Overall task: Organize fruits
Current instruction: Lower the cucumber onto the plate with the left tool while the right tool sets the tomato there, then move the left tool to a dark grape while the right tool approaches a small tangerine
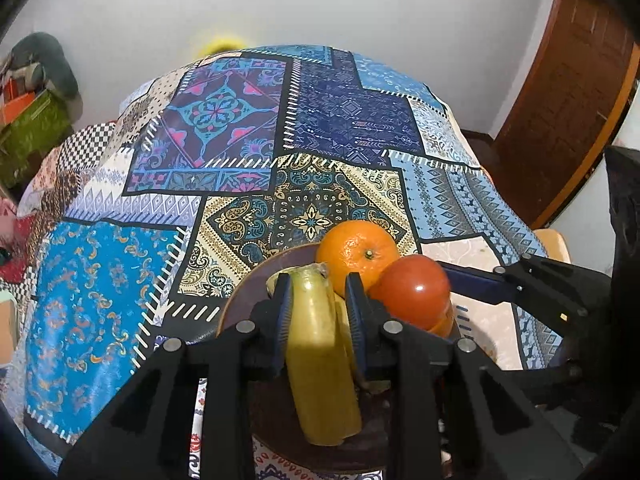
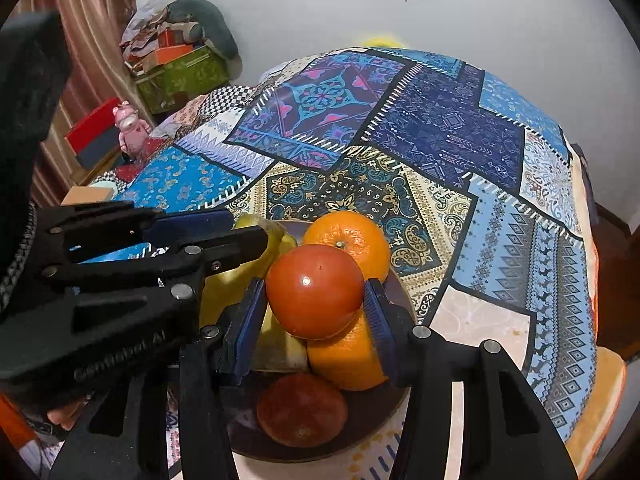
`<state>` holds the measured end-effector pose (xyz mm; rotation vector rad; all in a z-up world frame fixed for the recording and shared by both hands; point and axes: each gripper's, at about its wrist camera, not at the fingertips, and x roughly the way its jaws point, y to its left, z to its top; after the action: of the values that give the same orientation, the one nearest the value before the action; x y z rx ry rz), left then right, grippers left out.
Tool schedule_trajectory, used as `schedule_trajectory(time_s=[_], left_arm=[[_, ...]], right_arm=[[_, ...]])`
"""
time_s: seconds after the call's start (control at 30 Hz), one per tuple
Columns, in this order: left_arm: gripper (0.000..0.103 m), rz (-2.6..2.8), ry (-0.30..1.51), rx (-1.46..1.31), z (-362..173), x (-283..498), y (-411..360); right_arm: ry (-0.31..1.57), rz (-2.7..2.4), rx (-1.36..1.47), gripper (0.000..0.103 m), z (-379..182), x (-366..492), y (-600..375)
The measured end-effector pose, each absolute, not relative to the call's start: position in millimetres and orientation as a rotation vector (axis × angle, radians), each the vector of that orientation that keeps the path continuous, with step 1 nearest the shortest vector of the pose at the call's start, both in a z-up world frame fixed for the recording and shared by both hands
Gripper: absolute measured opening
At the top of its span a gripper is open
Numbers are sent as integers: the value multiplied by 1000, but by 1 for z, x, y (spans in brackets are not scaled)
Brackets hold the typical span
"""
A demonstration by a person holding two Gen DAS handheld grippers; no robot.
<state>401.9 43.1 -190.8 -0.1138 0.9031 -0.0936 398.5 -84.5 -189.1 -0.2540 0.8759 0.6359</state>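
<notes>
A dark brown plate (image 2: 362, 436) on the patterned tablecloth holds fruit. My left gripper (image 1: 319, 312) is shut on a yellow banana (image 1: 320, 360) over the plate (image 1: 236, 304). My right gripper (image 2: 316, 316) is shut on a red tomato (image 2: 315, 291), which also shows in the left wrist view (image 1: 414, 294). An orange (image 2: 350, 242) sits behind the tomato, a second orange (image 2: 346, 356) lies under it, and another red tomato (image 2: 302, 410) lies at the plate's front. The far orange (image 1: 357, 254) also shows in the left view. The left gripper's fingers (image 2: 192, 236) cross the banana (image 2: 276, 236) in the right view.
The tablecloth (image 1: 224, 128) covers the whole table. A green box (image 2: 180, 76) with clutter, a red box (image 2: 92, 128) and a pink figurine (image 2: 130, 126) stand off the table's left. A wooden door (image 1: 560, 100) is at the right, a white wall behind.
</notes>
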Motion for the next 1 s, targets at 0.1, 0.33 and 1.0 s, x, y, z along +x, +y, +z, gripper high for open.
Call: schedule_trajectory(time_s=[0.1, 0.33, 1.0], left_arm=[[26, -91, 905, -113, -189, 399, 44], [26, -83, 892, -109, -175, 376, 49], [58, -96, 880, -13, -147, 276, 29]], right_arm=[[881, 632, -255, 47, -189, 397, -84], [865, 630, -234, 47, -178, 386, -94], [812, 536, -118, 51, -152, 304, -177]])
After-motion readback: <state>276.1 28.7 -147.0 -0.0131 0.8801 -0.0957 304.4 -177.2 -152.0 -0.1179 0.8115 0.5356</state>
